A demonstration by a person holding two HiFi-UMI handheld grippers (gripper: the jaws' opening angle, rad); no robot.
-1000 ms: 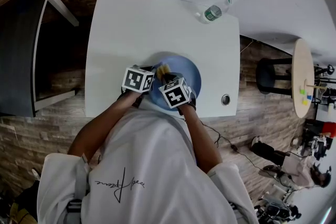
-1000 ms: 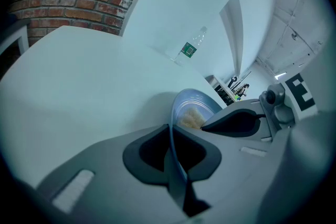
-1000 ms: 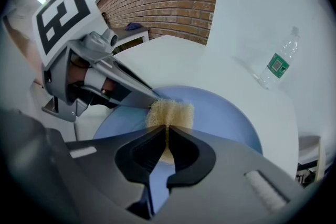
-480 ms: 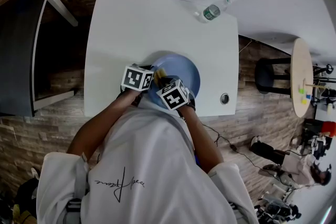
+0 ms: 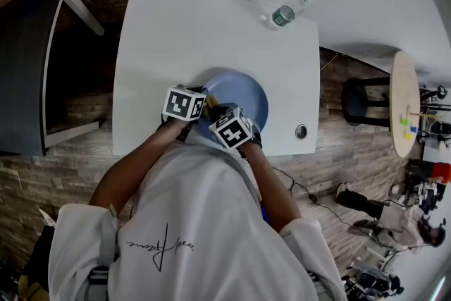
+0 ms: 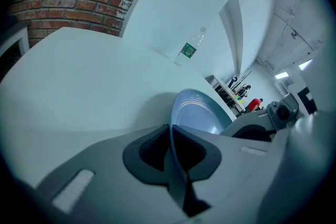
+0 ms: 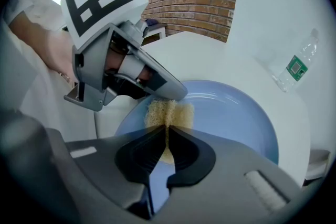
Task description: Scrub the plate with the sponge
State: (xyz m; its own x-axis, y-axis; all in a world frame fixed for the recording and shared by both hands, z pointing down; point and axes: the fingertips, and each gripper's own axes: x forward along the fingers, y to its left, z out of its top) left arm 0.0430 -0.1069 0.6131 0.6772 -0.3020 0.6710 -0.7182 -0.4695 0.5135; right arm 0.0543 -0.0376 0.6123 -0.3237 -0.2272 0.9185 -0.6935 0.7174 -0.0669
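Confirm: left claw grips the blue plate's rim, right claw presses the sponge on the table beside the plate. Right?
One thing is off. The sponge in the right claw presses on the plate itself, not beside it, as the right gripper view shows. The rest holds: the left claw grips the blue plate's rim.

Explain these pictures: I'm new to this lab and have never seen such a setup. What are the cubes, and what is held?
No robot here: a person holds a two-jaw gripper in each hand; the patterned cubes belong to them. The head view looks down from the person's head; the other two cameras ride on the grippers, looking along their jaws. On the white table lie a blue plate and, at a far corner, a bottle. The left gripper clamps the plate's rim; the right gripper pinches a yellow sponge at the plate's surface.
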